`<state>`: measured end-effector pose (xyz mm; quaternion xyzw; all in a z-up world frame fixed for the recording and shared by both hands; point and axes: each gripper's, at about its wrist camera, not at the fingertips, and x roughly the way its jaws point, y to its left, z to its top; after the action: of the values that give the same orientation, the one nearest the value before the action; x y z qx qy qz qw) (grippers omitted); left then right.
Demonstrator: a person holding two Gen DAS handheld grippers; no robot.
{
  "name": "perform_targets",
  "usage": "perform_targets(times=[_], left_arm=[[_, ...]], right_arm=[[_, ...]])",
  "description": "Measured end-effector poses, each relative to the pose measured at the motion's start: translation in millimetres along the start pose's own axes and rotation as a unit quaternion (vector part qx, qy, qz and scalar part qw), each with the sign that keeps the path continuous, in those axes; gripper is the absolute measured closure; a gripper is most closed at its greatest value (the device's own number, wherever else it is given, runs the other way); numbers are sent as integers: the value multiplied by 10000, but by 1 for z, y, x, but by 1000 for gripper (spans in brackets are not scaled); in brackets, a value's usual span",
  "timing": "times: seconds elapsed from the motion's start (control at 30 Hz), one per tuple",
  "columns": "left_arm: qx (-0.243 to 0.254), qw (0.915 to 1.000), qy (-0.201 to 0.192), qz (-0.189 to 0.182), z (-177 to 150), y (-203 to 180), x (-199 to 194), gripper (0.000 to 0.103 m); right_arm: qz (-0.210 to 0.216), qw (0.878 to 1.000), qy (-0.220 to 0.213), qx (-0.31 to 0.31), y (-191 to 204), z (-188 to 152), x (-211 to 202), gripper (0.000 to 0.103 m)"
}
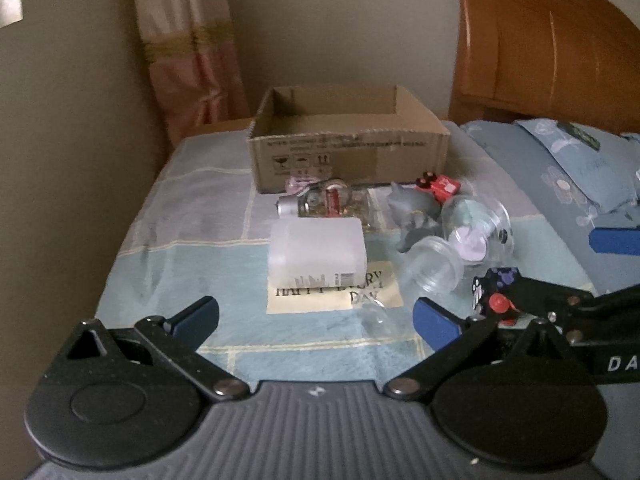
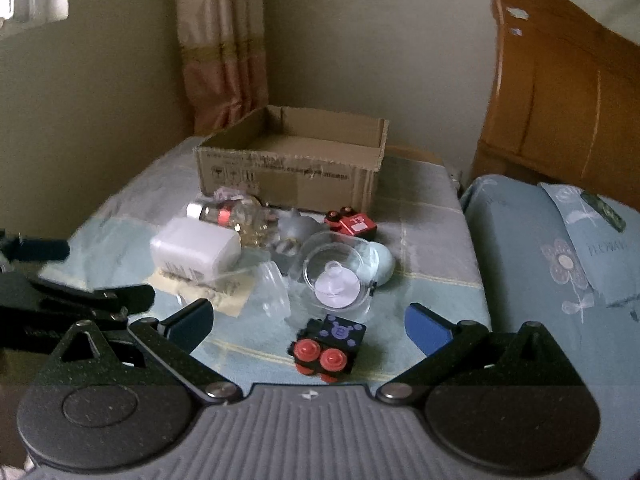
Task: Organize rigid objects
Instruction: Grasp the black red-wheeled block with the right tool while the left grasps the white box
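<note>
An open cardboard box (image 1: 348, 152) (image 2: 292, 176) stands at the far end of a cloth-covered table. In front of it lies a heap: a white plastic container (image 1: 318, 250) (image 2: 196, 254), a small glass bottle with a red label (image 1: 320, 202) (image 2: 218, 212), a grey figure (image 1: 416, 210) (image 2: 298, 226), a red toy block (image 1: 438, 186) (image 2: 354, 222), clear plastic cups (image 1: 434, 268) (image 2: 336, 276). A black toy block with red wheels (image 2: 330, 346) (image 1: 494, 294) lies between my right gripper's (image 2: 310, 326) open fingers. My left gripper (image 1: 316, 316) is open, with nothing between its fingers, short of the white container.
A bed with blue bedding (image 2: 560, 264) (image 1: 560, 168) and a wooden headboard (image 2: 568, 92) (image 1: 540, 48) borders the table on the right. A curtain (image 1: 188, 48) (image 2: 222, 40) and walls close off the back and left. A card with lettering (image 1: 336, 292) lies under the white container.
</note>
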<state>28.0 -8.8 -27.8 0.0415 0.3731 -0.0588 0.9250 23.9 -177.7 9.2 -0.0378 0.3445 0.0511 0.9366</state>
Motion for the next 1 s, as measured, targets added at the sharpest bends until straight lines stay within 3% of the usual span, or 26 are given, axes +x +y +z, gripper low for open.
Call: perform_targets(times=[0.2,0.47,0.77,1.0], left_arm=[[196,9997,37,-155,0,0,19,1],[34,9996,96,-266,16,11,43,1],[326,9986,178,-370,44,12,86,1],[645,9949,583,-511,52,5,126,1]], right_arm=[[171,9993,48,-316,-13,-15,24,0],[522,9968,378,-464,-23,-28,59,0],[508,9964,617,-274,-31,-29,82,0],[465,9963,691,-186,-29,-28,97,0]])
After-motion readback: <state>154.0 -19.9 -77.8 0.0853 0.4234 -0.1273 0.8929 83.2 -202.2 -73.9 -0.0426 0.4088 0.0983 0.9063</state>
